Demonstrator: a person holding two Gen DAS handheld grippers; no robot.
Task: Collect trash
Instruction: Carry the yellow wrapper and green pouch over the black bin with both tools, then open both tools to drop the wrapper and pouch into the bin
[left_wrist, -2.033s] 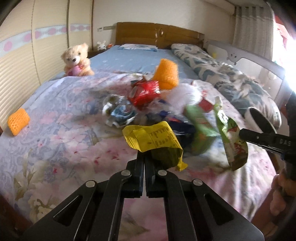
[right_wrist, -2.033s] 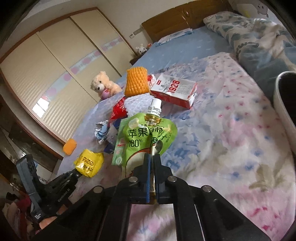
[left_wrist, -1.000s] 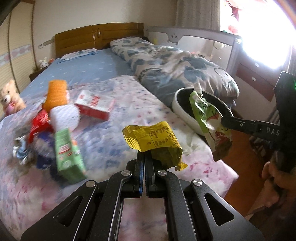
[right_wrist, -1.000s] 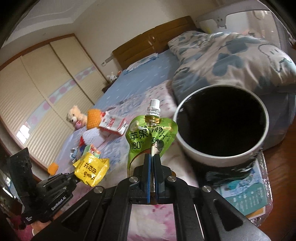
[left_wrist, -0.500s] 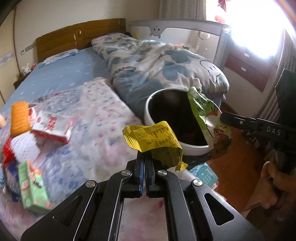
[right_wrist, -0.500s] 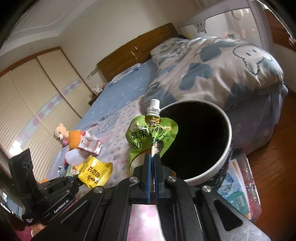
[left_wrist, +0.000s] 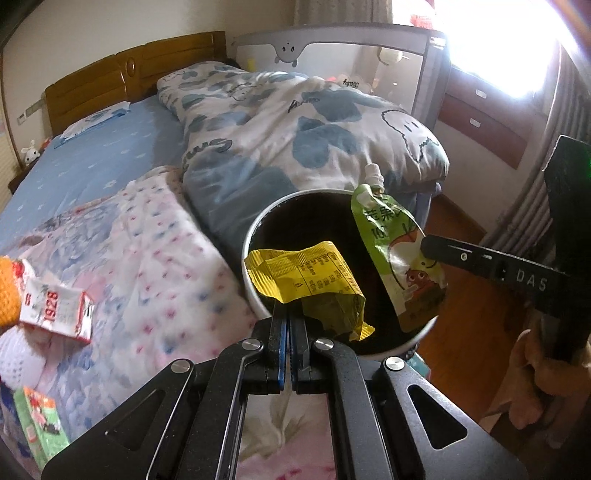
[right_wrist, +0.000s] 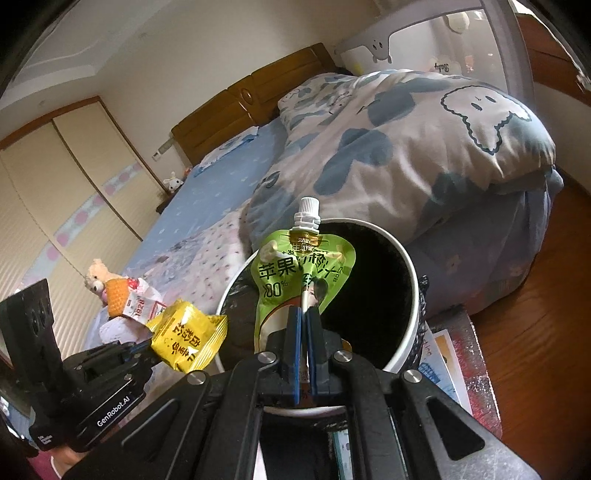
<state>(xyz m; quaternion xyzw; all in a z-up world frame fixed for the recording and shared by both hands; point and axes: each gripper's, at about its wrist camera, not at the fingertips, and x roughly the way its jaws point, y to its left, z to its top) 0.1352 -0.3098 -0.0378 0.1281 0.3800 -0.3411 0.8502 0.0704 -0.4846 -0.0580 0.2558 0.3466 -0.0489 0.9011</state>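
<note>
My left gripper (left_wrist: 289, 314) is shut on a crumpled yellow snack wrapper (left_wrist: 306, 277), which hangs over the near rim of a white bin (left_wrist: 255, 295) with a black inside. My right gripper (right_wrist: 303, 314) is shut on a green juice pouch (right_wrist: 295, 273) with a white spout, held upright over the same bin (right_wrist: 412, 325). The left wrist view shows the pouch (left_wrist: 399, 258) over the bin's right side, pinched by the right gripper (left_wrist: 424, 245). In the right wrist view the wrapper (right_wrist: 188, 336) sits at the bin's left rim in the left gripper (right_wrist: 149, 345).
The bin stands beside a bed with a flowered sheet (left_wrist: 147, 258) and a blue-patched duvet (left_wrist: 295, 129). More trash lies on the bed at left: a red-and-white carton (left_wrist: 55, 310), a green carton (left_wrist: 40, 428), an orange net (left_wrist: 7, 291). Wooden floor (left_wrist: 465, 295) lies right.
Both grippers have swung away from the trash pile on the bed and over to the bin, still holding wrapper and pouch. The bin now fills the middle of both views.
</note>
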